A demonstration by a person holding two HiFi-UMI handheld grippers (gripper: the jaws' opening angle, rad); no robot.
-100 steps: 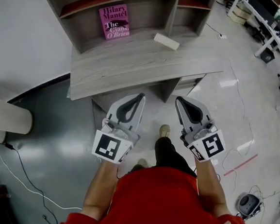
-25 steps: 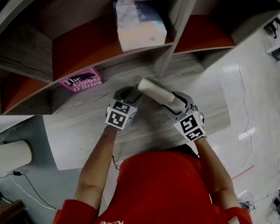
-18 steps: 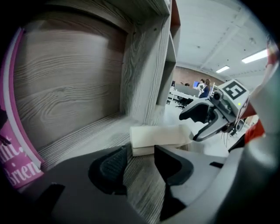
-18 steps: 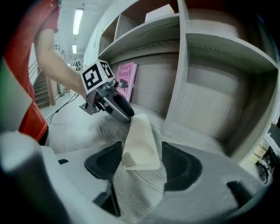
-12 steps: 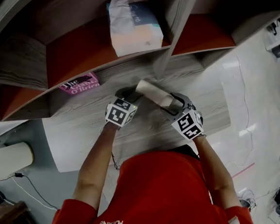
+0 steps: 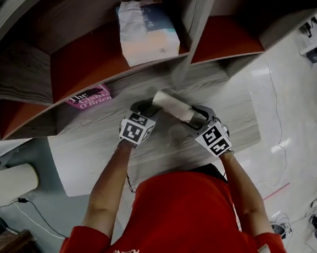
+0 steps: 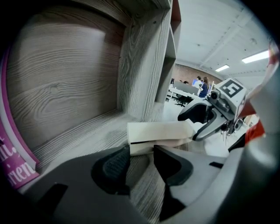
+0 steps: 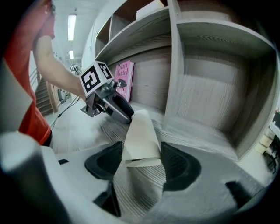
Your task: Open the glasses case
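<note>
The cream glasses case [image 6: 173,106] lies slantwise on the grey wooden desk [image 6: 94,151], below the shelf unit. My right gripper [image 6: 193,116] has the case's right end [image 8: 140,140] between its jaws. They are closing, and both pads lie against the case's sides. A thin seam shows along the case [image 7: 159,133], and its lower edge stands slightly apart. My left gripper [image 6: 145,106] is at the left end with its jaws apart. The case's corner sits just past its fingertips [image 7: 118,162], with desk grain showing between them.
A pink book [image 6: 88,97] leans in the left shelf bay. A white and blue soft packet [image 6: 147,30] sits on the shelf above. An upright shelf divider [image 6: 189,65] rises right behind the case. The desk's front edge is near my body.
Four seconds ago both grippers hung in front of the desk and the case lay free. Now each is at one end of it. Over the last second almost nothing moved.
</note>
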